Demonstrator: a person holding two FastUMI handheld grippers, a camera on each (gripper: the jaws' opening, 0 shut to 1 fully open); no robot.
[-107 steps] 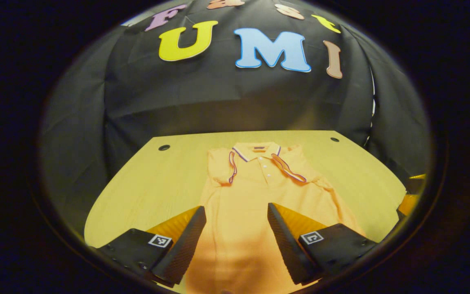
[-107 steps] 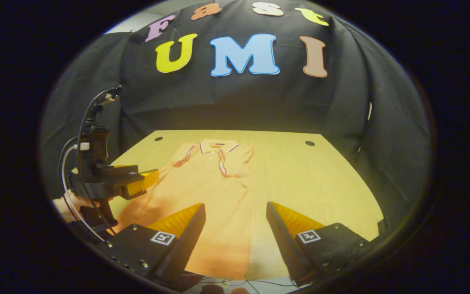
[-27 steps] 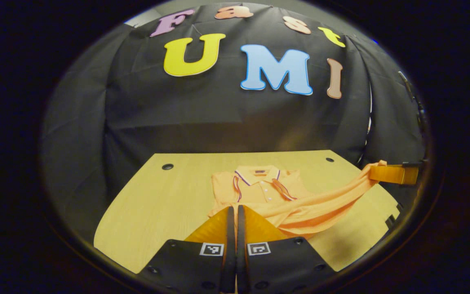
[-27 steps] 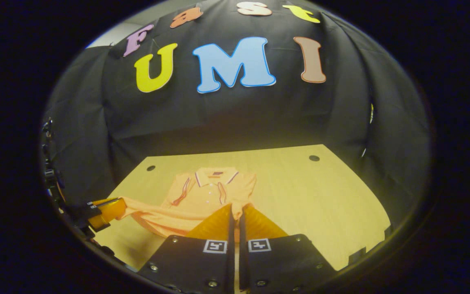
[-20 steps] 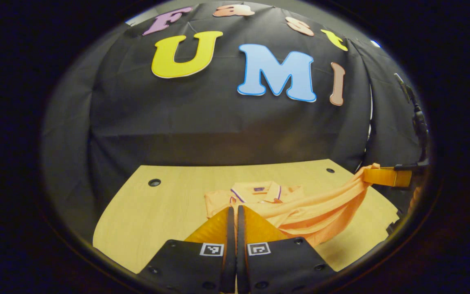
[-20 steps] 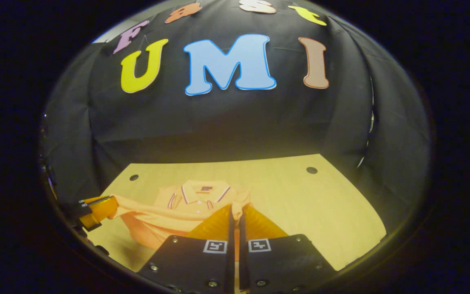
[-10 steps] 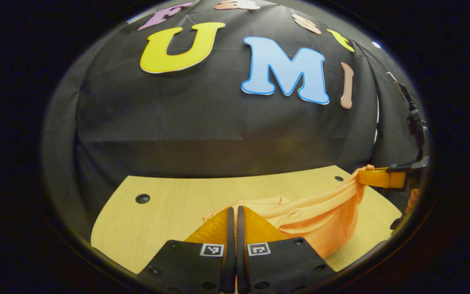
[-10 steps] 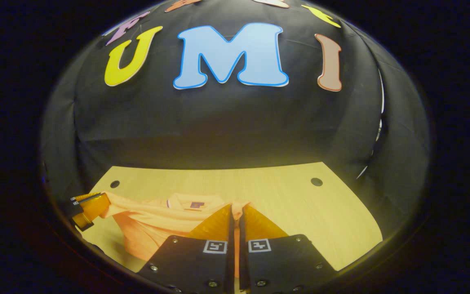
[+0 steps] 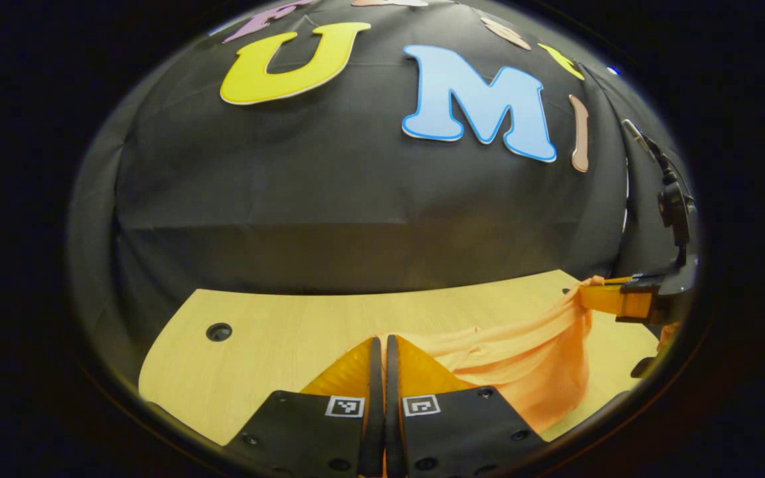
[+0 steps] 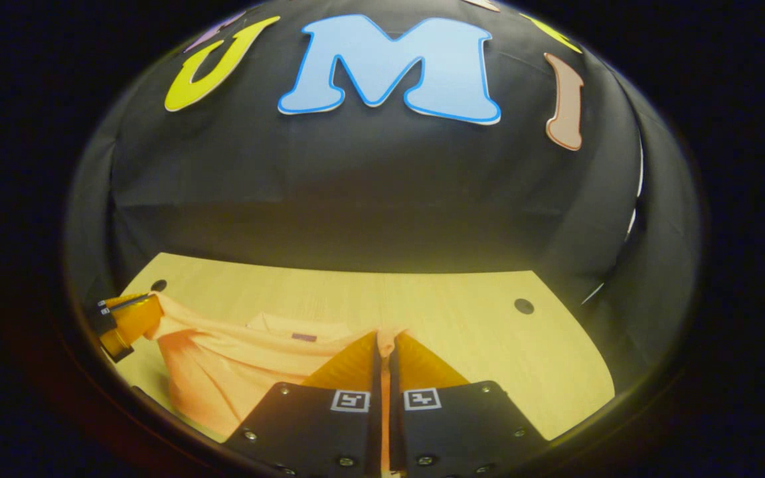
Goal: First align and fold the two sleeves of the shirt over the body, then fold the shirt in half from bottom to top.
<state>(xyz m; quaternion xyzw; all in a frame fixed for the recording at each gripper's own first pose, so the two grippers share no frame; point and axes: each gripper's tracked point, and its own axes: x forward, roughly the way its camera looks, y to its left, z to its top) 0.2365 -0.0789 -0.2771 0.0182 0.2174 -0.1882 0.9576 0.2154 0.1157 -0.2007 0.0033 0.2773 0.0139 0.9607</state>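
Left gripper (image 9: 379,345): black finger mounts, each with a square black-and-white marker tag, round screws. Right gripper (image 10: 382,342): same black mounts, tags, silver screws; black cable (image 9: 671,192) above its body.

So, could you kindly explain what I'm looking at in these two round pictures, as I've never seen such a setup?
A person holds a two-finger gripper in each hand; a fisheye camera rides on each one. In the left gripper view, the left gripper is at the bottom, shut on the orange shirt, with the right gripper farther off pinching another part. The right gripper view mirrors this. Between them the shirt hangs raised, its lower part reaching down to the wooden table.
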